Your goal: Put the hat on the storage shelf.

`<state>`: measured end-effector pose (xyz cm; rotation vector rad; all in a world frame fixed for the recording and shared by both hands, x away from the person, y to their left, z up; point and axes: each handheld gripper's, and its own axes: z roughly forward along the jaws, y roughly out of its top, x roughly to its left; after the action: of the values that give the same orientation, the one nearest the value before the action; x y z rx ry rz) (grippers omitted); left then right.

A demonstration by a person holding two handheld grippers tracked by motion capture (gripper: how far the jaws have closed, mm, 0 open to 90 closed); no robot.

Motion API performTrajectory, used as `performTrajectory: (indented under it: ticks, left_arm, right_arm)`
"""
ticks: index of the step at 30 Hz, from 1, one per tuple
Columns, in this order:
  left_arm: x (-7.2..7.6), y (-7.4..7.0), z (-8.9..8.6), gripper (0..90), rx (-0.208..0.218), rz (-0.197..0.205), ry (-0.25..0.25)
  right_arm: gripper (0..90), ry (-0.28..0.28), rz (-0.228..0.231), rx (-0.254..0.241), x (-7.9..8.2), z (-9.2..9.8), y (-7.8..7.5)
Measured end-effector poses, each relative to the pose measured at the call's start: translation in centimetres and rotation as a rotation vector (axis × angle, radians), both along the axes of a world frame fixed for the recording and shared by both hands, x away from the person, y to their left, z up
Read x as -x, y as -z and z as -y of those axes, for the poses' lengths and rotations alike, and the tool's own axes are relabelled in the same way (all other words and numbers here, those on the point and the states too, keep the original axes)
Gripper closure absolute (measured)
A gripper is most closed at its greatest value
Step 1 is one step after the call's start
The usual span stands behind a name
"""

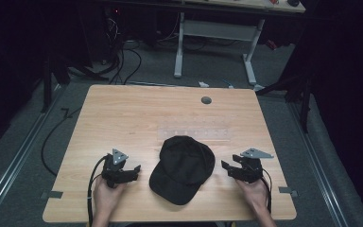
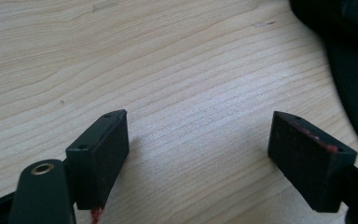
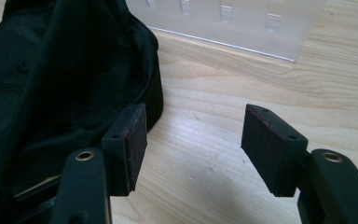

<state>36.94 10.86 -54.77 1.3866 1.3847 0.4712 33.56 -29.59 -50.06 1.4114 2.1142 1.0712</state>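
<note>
A black cap (image 1: 183, 168) lies on the near half of the wooden table (image 1: 123, 113), midway between the two grippers, its brim pointing toward the person's edge. It looks light and mostly soft: the mesh-like crown sags into folds and would crumple under a pinch, while the brim is likely the one stiff part and the surest place to take hold; the crown's lower rim beside each gripper would also serve for a two-sided lift. The fabric should not slip much against the pads. The right gripper (image 1: 230, 169) rests just beside the crown with its jaws apart and nothing between them, one pad close against the cloth. The left gripper (image 1: 131, 171) sits near the cap's other side, jaws likewise spread over bare wood. A clear plastic strip (image 1: 194, 133) lies just behind the cap.
</note>
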Motion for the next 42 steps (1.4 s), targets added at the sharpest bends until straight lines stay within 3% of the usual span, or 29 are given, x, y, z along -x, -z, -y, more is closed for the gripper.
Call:
performTrajectory:
  ticks: [6, 15, 27, 33, 42]
  left_arm:
    - [0.0, 0.0, 0.0, 20.8, -0.001, 0.0, -0.001]
    - [0.0, 0.0, 0.0, 21.3, -0.001, 0.001, -0.005]
    - [0.0, 0.0, 0.0, 21.6, -0.002, 0.0, -0.007]
    - [0.0, 0.0, 0.0, 21.6, -0.001, 0.001, -0.007]
    - [0.0, 0.0, 0.0, 22.1, 0.003, 0.001, -0.012]
  right_arm:
    - [41.7, -0.016, -0.003, -0.021, -0.3, -1.2, -0.4]
    - [42.6, -0.061, -0.035, 0.0, -1.0, -2.8, -0.4]
    - [42.6, -0.059, -0.05, 0.015, -1.6, -4.6, 0.1]
    - [43.2, -0.063, -0.04, 0.047, -1.8, -5.4, 0.5]
    - [43.0, -0.07, -0.065, 0.083, -2.0, -5.9, 1.2]
